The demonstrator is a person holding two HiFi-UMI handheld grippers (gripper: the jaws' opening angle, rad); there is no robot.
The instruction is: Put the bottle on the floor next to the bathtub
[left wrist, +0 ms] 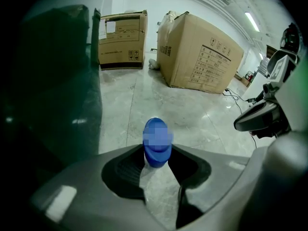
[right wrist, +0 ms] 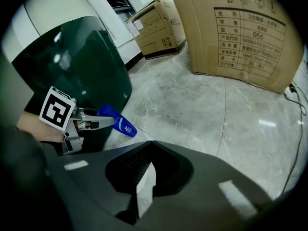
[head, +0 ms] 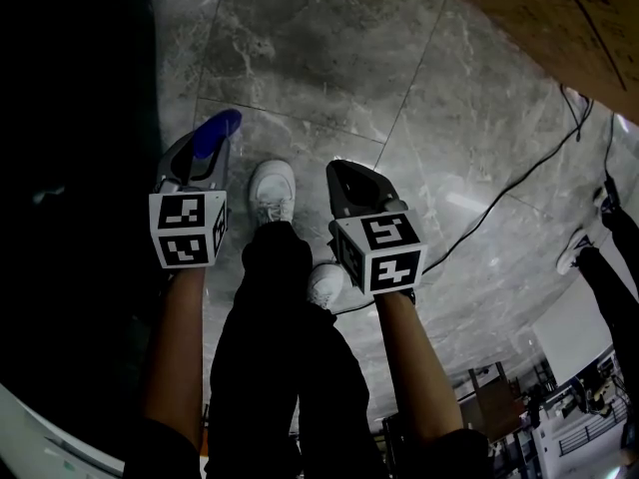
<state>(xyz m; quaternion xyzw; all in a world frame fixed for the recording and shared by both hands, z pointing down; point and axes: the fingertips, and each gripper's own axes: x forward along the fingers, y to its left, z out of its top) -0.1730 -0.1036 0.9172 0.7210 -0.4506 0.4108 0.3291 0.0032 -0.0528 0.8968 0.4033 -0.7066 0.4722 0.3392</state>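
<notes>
Grey marble floor (head: 329, 58) spreads beside the dark green bathtub (right wrist: 82, 66) — your left claw (left wrist: 157, 154) clamps the blue plastic bottle (left wrist: 156, 134), your right claw (right wrist: 148, 153) closed, empty.

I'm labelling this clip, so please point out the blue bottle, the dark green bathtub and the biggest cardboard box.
blue bottle (right wrist: 118, 121), right gripper view, on its body.
dark green bathtub (right wrist: 86, 61), right gripper view, on its outer wall.
biggest cardboard box (left wrist: 199, 57), left gripper view, on its printed side.
</notes>
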